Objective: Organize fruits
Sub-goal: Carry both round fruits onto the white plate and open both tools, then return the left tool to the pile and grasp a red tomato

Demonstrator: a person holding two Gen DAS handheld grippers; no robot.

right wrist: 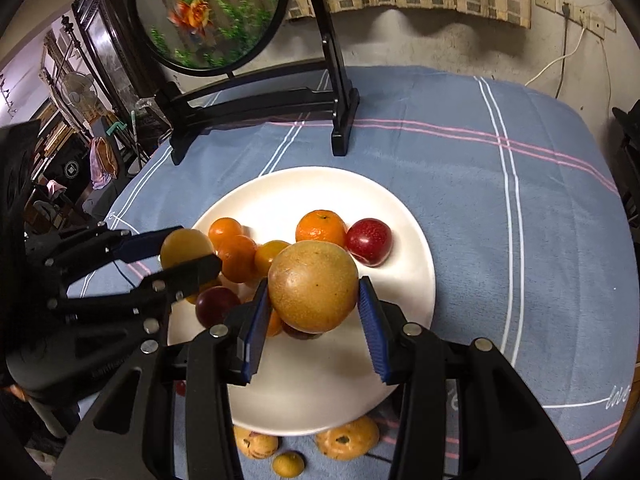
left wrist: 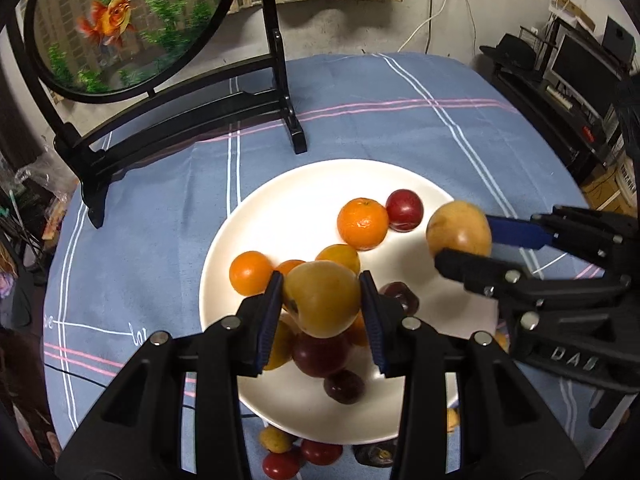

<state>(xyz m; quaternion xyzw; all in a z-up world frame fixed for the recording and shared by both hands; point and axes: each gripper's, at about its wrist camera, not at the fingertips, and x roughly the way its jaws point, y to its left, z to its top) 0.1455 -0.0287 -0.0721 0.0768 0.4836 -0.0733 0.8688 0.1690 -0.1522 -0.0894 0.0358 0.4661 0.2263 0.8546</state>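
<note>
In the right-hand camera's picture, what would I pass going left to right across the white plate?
Left gripper holding a yellow fruit → small orange → mandarin → red plum, all over the white plate.

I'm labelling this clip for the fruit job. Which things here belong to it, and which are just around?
In the job: plate, fruit on it such as the orange, fruit in the left gripper and right gripper, loose fruit on the cloth.
Just around: goldfish screen, tablecloth.
</note>
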